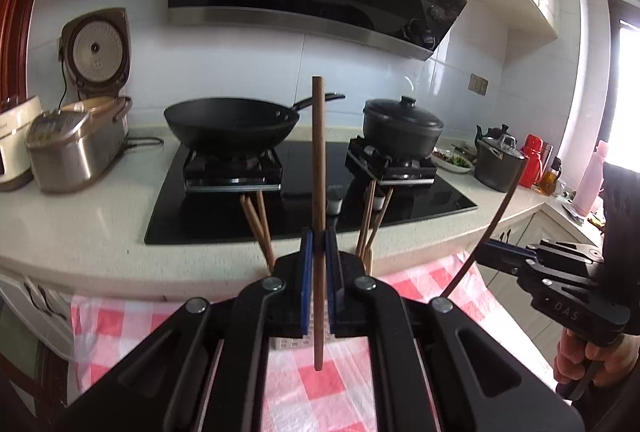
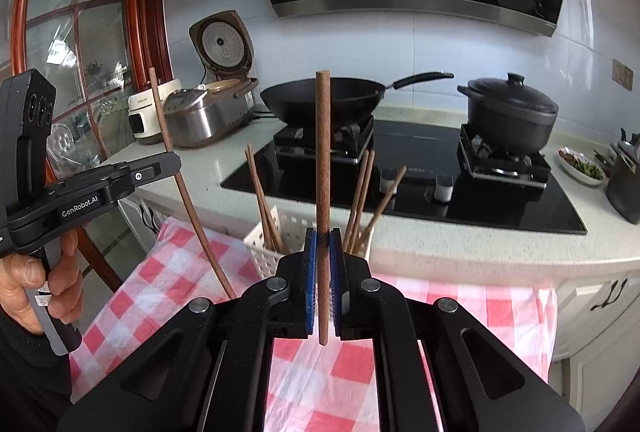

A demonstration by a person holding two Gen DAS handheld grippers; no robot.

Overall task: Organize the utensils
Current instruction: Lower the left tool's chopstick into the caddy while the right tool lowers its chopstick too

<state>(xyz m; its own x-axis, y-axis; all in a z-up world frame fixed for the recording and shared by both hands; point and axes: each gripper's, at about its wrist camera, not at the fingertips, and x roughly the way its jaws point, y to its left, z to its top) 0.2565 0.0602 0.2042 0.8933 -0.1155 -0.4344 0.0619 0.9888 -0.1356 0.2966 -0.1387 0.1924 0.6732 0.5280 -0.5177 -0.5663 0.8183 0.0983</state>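
Note:
In the left wrist view my left gripper point(image 1: 319, 238) is shut on a brown wooden chopstick point(image 1: 319, 152) that stands upright between the blue pads. My right gripper point(image 2: 323, 237) is shut on a second upright chopstick point(image 2: 322, 152). Each gripper shows in the other's view: the right gripper point(image 1: 486, 253) at the right, the left gripper point(image 2: 170, 164) at the left, each with its slanted chopstick. Both hang above a red-and-white checked cloth point(image 2: 160, 272). Just beyond the fingertips stands a white slotted basket point(image 2: 264, 244) holding several chopsticks point(image 2: 360, 192).
Behind the basket runs the counter edge point(image 2: 480, 264) with a black cooktop point(image 2: 420, 200), a wok point(image 2: 324, 100) and a lidded black pot point(image 2: 512, 116). Rice cookers point(image 2: 200, 116) stand at the left. A plate of food point(image 2: 580, 168) sits at the right. A person's hand point(image 2: 24, 284) grips the left handle.

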